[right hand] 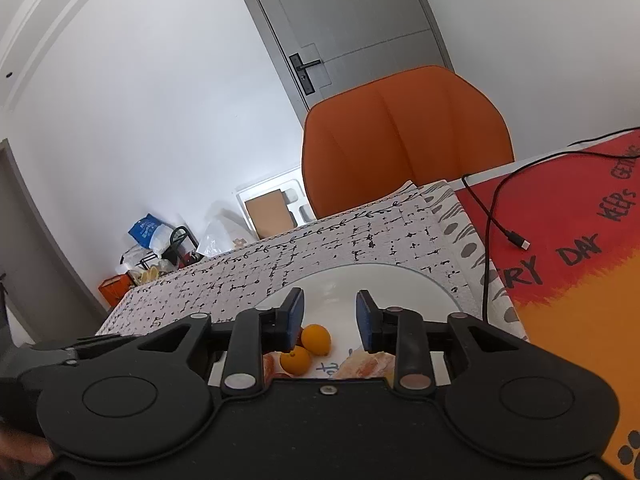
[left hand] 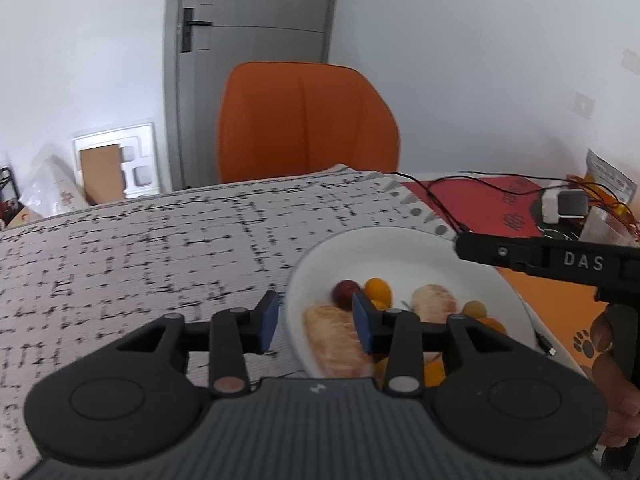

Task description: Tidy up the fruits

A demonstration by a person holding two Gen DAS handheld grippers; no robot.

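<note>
A white plate (left hand: 400,248) on the patterned tablecloth holds fruit: pale peeled citrus segments (left hand: 336,336), small orange kumquats (left hand: 378,288) and a dark red fruit (left hand: 346,291). My left gripper (left hand: 315,320) is open and empty, hovering over the plate's left rim. My right gripper (right hand: 330,318) is open and empty above the same plate (right hand: 400,280), with two kumquats (right hand: 316,339) and segments (right hand: 368,364) just below its jaws. The right gripper's body also shows in the left wrist view (left hand: 560,260), at the plate's right side.
An orange chair (left hand: 304,120) stands behind the table's far edge. A red and orange mat (right hand: 580,248) with a black cable (right hand: 490,216) lies right of the plate. A white device (left hand: 564,204) and packets sit at the far right. Boxes and bags lie on the floor.
</note>
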